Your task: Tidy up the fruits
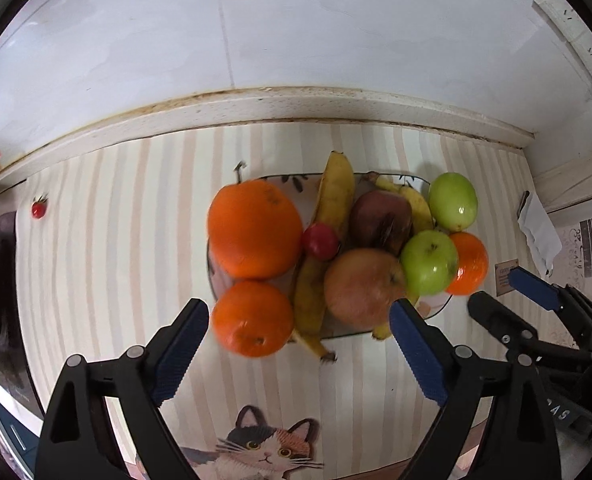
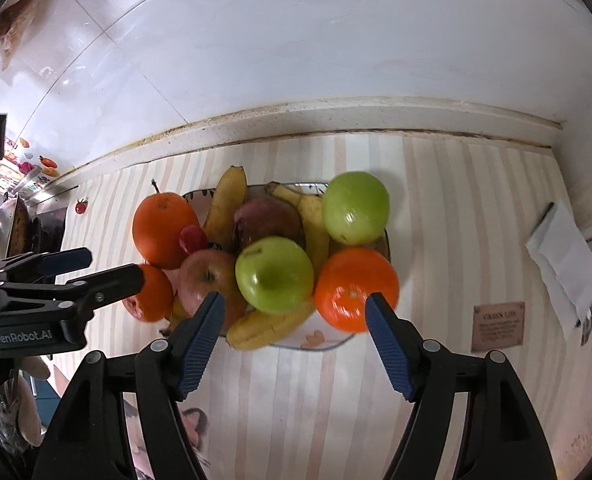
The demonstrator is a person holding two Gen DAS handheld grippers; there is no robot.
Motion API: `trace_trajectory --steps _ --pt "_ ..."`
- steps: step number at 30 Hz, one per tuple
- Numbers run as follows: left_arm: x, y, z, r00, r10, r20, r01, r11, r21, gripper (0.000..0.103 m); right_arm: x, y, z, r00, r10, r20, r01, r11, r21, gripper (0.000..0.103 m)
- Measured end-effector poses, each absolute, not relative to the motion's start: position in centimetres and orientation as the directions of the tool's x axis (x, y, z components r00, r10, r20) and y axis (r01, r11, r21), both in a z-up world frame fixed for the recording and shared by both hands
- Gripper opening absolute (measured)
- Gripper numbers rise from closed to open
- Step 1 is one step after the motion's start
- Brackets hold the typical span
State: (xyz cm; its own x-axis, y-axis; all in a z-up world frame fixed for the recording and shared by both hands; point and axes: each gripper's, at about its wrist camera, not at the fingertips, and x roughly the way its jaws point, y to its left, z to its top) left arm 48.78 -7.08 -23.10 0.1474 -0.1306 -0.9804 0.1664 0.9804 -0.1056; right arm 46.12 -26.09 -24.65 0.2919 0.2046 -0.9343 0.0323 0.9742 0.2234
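Observation:
A plate (image 1: 435,307) piled with fruit sits on the striped counter. It holds a large orange (image 1: 254,229), a smaller orange (image 1: 252,319), bananas (image 1: 327,216), a small red fruit (image 1: 319,241), a pinkish apple (image 1: 361,288), a dark red fruit (image 1: 379,218), two green apples (image 1: 428,262) and another orange (image 1: 469,264). My left gripper (image 1: 299,344) is open and empty just in front of the plate, around the near orange and apple. My right gripper (image 2: 294,338) is open and empty in front of a green apple (image 2: 274,274) and an orange (image 2: 355,290).
The wall and its raised ledge (image 1: 296,106) run close behind the plate. A folded white paper (image 2: 567,260) and a small brown card (image 2: 497,326) lie to the right. A stove with a pan (image 2: 16,224) is at the left. A cat picture (image 1: 264,448) is on the mat near me.

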Motion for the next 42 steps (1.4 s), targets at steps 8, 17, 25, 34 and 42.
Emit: trace_trajectory --steps 8,17,25,34,42 --pt "46.0 -6.2 -21.6 0.215 -0.122 -0.969 0.152 0.984 -0.09 0.093 43.4 -26.3 -23.3 0.317 0.147 -0.937 0.05 0.984 0.171 0.095" --pt "42.9 -5.5 -18.5 0.329 -0.076 -0.941 0.124 0.992 -0.037 0.093 40.5 -26.5 -20.2 0.395 0.096 -0.914 0.074 0.988 0.135 0.097" --pt "38.9 -5.4 -16.4 0.402 -0.052 -0.914 0.085 0.996 -0.019 0.093 37.5 -26.2 -17.4 0.458 0.093 -0.884 0.058 0.989 0.134 0.098" --pt "32.5 -4.0 -12.4 0.499 -0.051 -0.865 0.043 0.998 -0.033 0.093 30.9 -25.5 -12.5 0.56 0.067 -0.826 0.038 0.994 0.106 0.1" --pt "25.4 -2.8 -8.2 0.601 -0.05 -0.798 0.062 0.998 -0.016 0.093 22.6 -23.1 -8.1 0.641 0.026 -0.767 0.037 0.997 0.064 0.1"
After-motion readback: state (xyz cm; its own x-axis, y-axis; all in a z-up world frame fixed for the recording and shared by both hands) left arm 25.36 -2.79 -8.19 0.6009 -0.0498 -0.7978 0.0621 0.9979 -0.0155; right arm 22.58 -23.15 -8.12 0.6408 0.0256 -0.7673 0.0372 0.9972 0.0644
